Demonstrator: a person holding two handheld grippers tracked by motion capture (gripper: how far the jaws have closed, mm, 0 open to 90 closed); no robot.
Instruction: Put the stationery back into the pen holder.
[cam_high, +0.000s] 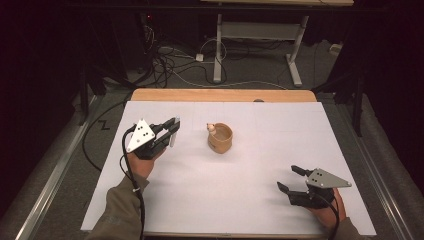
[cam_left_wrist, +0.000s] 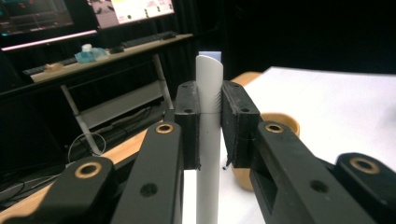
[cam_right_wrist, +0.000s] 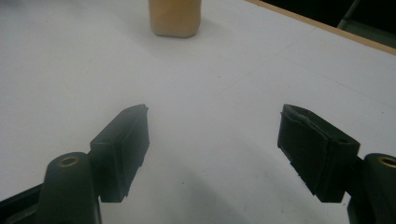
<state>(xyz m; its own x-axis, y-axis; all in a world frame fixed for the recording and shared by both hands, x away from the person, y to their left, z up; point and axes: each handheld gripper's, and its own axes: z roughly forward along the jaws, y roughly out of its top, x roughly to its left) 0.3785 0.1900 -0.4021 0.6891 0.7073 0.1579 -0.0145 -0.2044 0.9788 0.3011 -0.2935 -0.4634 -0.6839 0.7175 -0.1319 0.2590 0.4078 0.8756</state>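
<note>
A small wooden cup (cam_high: 220, 138) stands near the middle of the white sheet (cam_high: 250, 165), with a small wooden piece at its far-left rim. My left gripper (cam_high: 173, 129) hovers to the cup's left, shut on a slim white stick (cam_left_wrist: 208, 140) that stands upright between the jaws. The cup (cam_left_wrist: 280, 122) peeks out behind the right jaw in the left gripper view. My right gripper (cam_high: 292, 179) rests open near the front right of the sheet, nothing between its fingers. Ahead of it, the cup (cam_right_wrist: 175, 17) sits at the top of the right gripper view.
The white sheet covers a wooden table whose far edge (cam_high: 223, 94) shows beyond it. Behind the table stand a desk frame (cam_high: 260, 45) and loose cables (cam_high: 170, 60) on the floor. A desk with monitors (cam_left_wrist: 70, 18) lies past the left gripper.
</note>
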